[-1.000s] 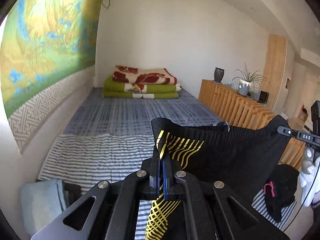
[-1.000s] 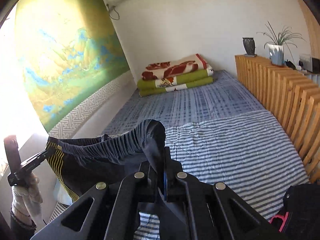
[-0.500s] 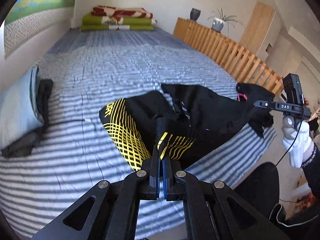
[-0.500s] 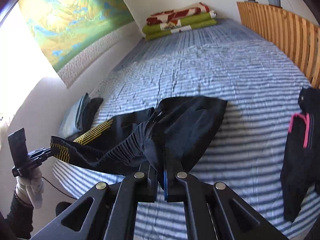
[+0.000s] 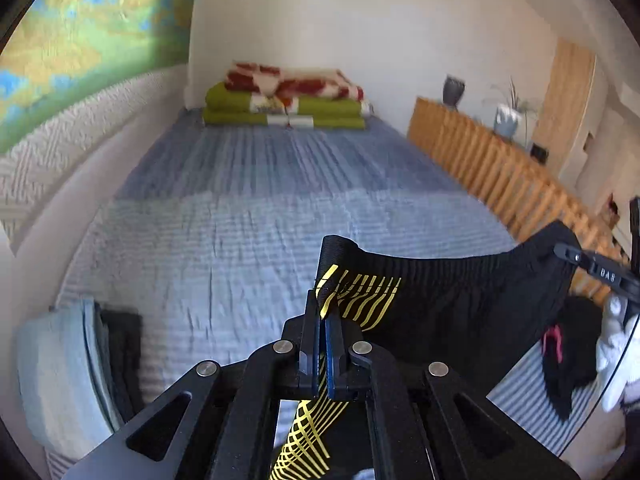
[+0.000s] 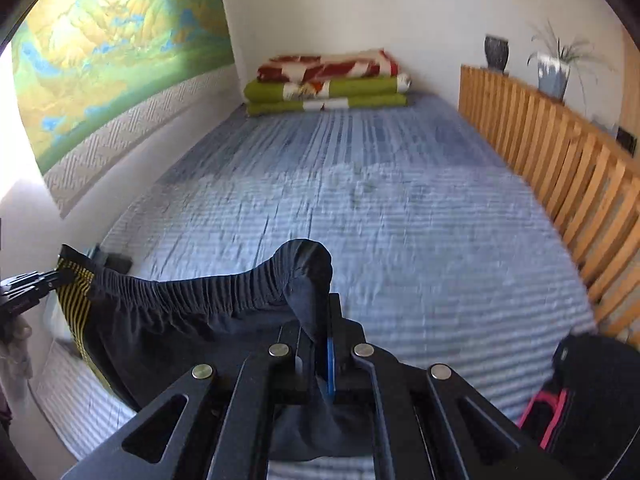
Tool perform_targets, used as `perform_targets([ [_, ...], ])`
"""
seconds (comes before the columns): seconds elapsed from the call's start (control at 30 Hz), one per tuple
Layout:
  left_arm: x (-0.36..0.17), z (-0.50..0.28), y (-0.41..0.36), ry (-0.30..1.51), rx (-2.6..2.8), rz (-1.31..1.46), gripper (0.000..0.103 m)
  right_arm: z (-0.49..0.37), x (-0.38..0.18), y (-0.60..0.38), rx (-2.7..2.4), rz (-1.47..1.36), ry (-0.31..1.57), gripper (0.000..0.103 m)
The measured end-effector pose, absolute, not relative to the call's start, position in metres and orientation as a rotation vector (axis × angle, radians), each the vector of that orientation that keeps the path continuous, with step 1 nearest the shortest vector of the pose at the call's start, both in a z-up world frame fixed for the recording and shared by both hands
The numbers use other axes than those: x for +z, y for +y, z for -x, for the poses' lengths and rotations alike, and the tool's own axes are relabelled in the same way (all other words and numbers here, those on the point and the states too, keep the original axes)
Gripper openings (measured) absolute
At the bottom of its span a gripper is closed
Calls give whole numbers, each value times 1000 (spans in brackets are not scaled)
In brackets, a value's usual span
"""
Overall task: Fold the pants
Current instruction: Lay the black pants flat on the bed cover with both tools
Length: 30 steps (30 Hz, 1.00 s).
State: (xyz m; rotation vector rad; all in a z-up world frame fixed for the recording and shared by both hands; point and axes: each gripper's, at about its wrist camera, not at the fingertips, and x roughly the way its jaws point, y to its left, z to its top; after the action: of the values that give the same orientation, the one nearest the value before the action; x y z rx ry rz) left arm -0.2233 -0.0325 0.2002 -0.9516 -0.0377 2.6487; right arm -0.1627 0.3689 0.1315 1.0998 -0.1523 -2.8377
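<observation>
Above the near end of the striped bed (image 5: 248, 216), the black pants (image 5: 452, 304) are held stretched by the waistband, unfolded and not yet laid flat, with the left gripper (image 5: 322, 336) and right gripper (image 6: 322, 344) each clamped on a waistband corner.

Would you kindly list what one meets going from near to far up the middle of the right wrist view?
right gripper → black pants' waistband → pale striped sheet → darker blue striped cover → folded green and red blankets → white wall
</observation>
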Motion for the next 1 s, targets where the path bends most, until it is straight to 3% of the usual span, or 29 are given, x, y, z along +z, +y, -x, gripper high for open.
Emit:
perform_targets([
  [0.07, 259, 237, -34, -100, 2687, 794, 1, 186, 190, 372, -2907, -916, -204, 3],
  [0.17, 316, 224, -30, -6, 2707, 605, 1, 188, 261, 374, -2957, -687, -186, 3],
  [0.33, 318, 180, -41, 37, 2653, 556, 1, 160, 283, 384, -2945, -589, -154, 3],
  [0.5, 225, 97, -40, 168, 2552, 699, 1, 100, 217, 385, -2850, -696, -146, 3],
  [0.6, 142, 35, -37, 310, 2483, 817, 1, 48, 149, 379, -2792, -801, -77, 3],
  [0.77, 15, -57, -49, 338, 2364, 1075, 1, -30, 23, 364, -2651, -1068, -68, 3],
  [0.93, -52, -113, -59, 367, 2333, 1175, 2, -88, -62, 353, -2568, -1239, -29, 3],
  [1.0, -64, -127, -62, 373, 2329, 1201, 8, -101, -76, 358, -2578, -1266, -31, 3],
])
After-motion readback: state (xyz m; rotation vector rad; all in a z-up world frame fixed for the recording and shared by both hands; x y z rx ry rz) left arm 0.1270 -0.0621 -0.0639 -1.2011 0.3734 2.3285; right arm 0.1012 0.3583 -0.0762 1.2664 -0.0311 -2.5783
